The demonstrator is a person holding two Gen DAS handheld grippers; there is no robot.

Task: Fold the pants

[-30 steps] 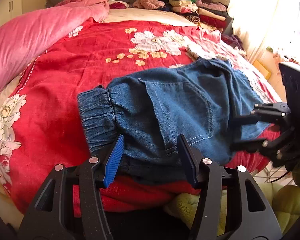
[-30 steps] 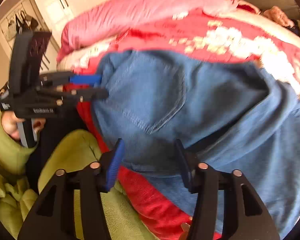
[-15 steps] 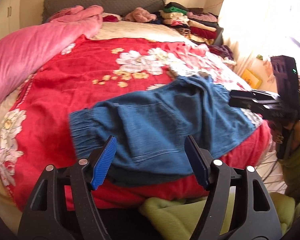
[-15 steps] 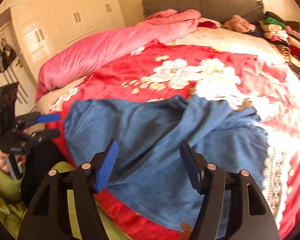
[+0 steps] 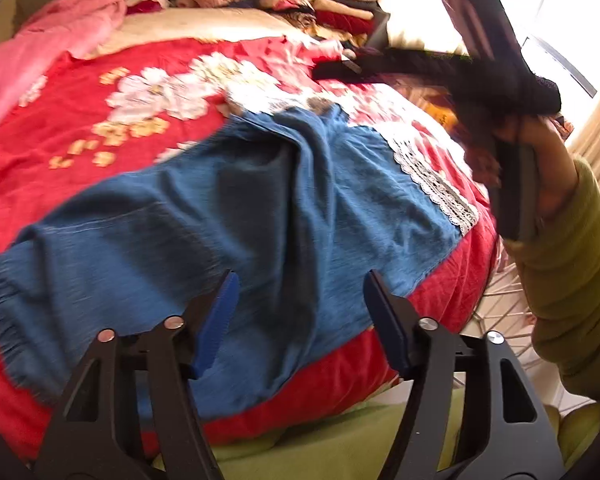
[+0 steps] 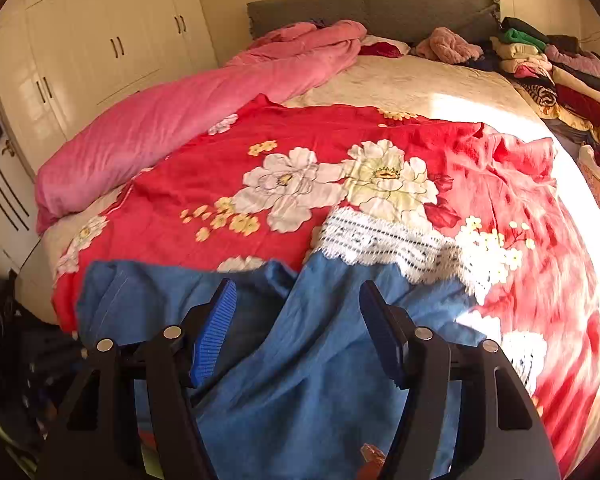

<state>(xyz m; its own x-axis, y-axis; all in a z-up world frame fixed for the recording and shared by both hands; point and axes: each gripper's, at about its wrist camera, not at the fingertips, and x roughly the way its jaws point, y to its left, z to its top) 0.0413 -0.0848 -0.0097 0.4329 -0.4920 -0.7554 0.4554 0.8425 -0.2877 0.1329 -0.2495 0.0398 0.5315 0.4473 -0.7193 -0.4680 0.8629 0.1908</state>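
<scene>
Both grippers since lifted clear of denim. Left gripper [image 5: 300, 320]: jaws wide apart, holding nothing, above pants [image 5: 228, 216]. Right gripper [image 6: 296, 320]: jaws wide, holding nothing, raised, held by right hand [image 5: 535, 168]. Pants: blue denim, rumpled, lace-trimmed hems, on red floral blanket [image 6: 300, 148] at bed's near edge.

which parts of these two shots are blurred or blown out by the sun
Left wrist view: motion-smeared pants, and the window is blown out. Right wrist view: the floral blanket is sharp mid-bed, but its right edge is washed out and smeared.
</scene>
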